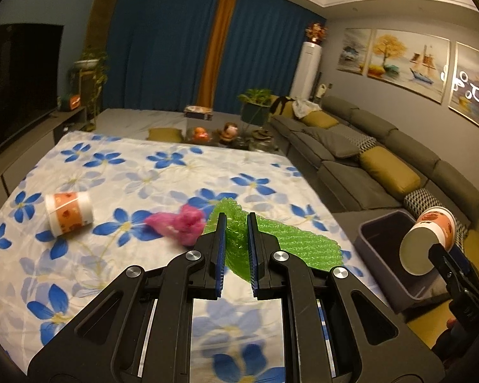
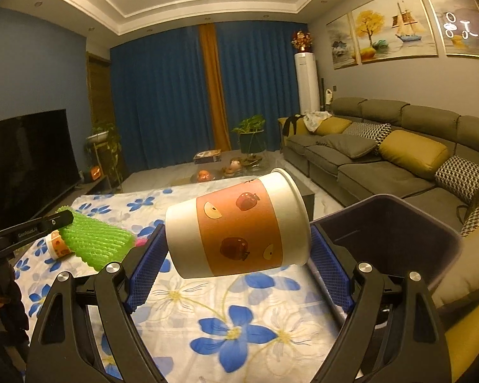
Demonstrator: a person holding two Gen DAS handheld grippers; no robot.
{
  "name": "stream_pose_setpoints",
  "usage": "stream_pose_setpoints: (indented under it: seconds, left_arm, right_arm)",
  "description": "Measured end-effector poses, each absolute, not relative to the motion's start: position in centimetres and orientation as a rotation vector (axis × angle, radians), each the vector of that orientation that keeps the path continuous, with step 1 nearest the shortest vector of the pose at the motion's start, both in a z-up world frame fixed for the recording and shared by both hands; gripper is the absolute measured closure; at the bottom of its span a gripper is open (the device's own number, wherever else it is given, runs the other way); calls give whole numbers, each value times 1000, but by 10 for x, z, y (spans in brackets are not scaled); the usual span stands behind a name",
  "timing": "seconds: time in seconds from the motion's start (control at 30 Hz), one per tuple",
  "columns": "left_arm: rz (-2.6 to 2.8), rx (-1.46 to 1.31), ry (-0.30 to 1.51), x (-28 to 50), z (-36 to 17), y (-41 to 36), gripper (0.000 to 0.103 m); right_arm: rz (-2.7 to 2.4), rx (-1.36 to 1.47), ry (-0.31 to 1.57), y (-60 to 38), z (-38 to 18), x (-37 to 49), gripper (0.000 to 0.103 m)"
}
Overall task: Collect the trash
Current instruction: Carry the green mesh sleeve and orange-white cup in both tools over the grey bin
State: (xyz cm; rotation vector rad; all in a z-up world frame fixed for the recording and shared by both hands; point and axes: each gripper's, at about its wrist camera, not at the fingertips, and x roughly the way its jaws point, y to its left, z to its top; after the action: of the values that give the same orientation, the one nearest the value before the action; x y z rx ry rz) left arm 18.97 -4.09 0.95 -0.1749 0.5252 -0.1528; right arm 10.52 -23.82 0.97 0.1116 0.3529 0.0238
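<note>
Foam netting (image 1: 281, 242), soft, springy and light, is pinched at one end in the left gripper (image 1: 236, 249), so it droops toward 4 o'clock above the flowered cloth (image 1: 111, 172); the right gripper (image 2: 236, 255) clamps a light, crushable paper cup (image 2: 236, 226) end to end beside the bin (image 2: 396, 223). Only the left view shows the pink scrap (image 1: 182, 226) at 10 o'clock and the spare cup (image 1: 68, 212) in full

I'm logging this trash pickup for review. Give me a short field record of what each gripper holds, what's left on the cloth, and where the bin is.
left gripper: shut on green foam net
right gripper: holds paper cup sideways, end to end
left on floral cloth: second paper cup on its side, pink foam net
bin: dark, open, beside the sofa
</note>
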Motion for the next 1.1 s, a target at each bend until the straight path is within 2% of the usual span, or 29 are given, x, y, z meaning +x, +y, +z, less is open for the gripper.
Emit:
stream_pose_setpoints:
  seconds: [0.57, 1.1]
  left_arm:
    - [-356, -78, 498, 196, 25, -169, 91]
    - [-495, -30, 501, 218, 14, -261, 91]
  right_arm:
    - [-143, 138, 319, -319, 12, 85, 19]
    - [-265, 190, 310, -381, 4, 92, 19]
